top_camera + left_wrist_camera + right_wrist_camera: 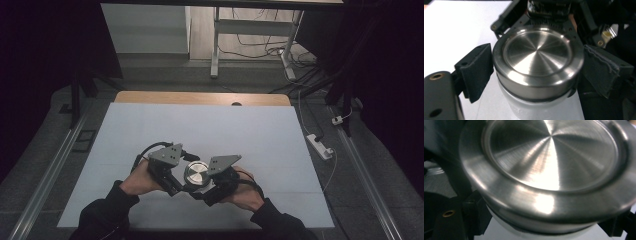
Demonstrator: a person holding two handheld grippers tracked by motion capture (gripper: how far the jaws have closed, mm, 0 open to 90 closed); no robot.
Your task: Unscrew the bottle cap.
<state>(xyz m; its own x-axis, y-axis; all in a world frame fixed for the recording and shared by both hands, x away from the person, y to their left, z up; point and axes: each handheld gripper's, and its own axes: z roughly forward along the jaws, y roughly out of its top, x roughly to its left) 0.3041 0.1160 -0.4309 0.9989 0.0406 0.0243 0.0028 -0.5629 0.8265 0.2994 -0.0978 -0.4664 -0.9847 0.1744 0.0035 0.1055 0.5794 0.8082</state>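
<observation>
The person's dark-sleeved forearms enter at the desk's near edge, each hand holding a gripper. The left gripper (172, 172) and the right gripper (216, 184) meet around a white jar (524, 107) with a brushed steel lid (196, 172), which stands upright near the middle of the near edge.

Left gripper: in its own view the jaws stand partly apart, one ribbed pad (476, 70) on each side of the lid (537, 58). The left pad touches the lid's rim; the right, cloth-covered pad sits just beside or against it. Firm clamping cannot be confirmed.

Right gripper: in its own view the lid (549, 167) lies very close and blurred, and black jaw parts show low at both sides under the rim. Contact and jaw opening cannot be told.

The desk (150, 125) carries a pale white cover; bare wood shows along the far edge. Beyond it stand a table frame (216, 45) and loose cables on a grey floor. A white power strip (320, 146) lies on the floor off the desk's right edge. The room's sides are dark.
</observation>
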